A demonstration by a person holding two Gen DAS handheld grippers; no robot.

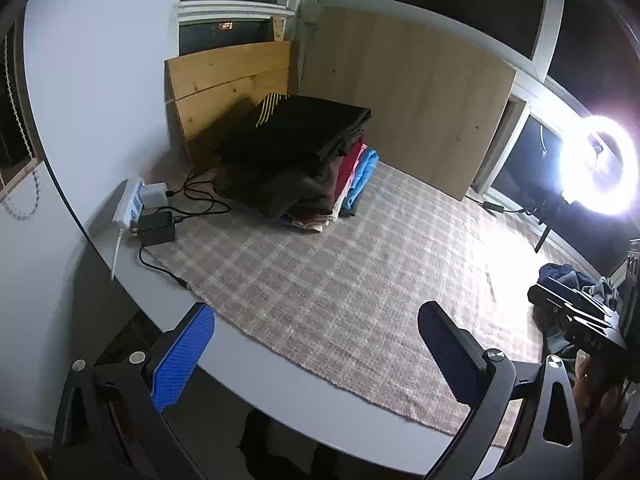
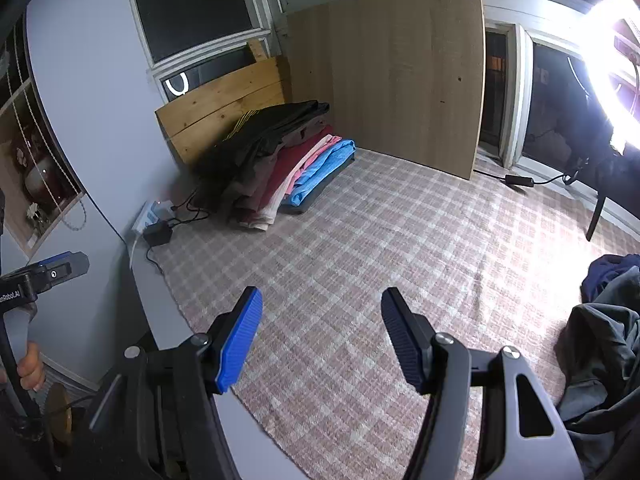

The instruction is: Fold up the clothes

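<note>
A stack of folded clothes (image 1: 296, 156) (image 2: 280, 164) stands at the far left of the checked cloth (image 1: 340, 272) (image 2: 380, 248), a black garment with yellow stripes on top, then brown, maroon, pink and blue ones. Unfolded dark blue and grey clothes (image 2: 608, 320) (image 1: 576, 280) lie heaped at the right edge. My left gripper (image 1: 316, 344) hangs open over the cloth's near edge with nothing between its blue pads. My right gripper (image 2: 320, 332) is open too, empty, above the cloth and left of the heap; it shows at the right of the left wrist view (image 1: 576, 312).
A white power strip (image 1: 130, 204) with chargers and black cables sits at the table's left edge beside the stack. Wooden boards (image 2: 384, 76) lean against the windows behind. A bright ring light (image 1: 600, 168) glares at the right. A hand (image 2: 30, 368) holds the left gripper's handle.
</note>
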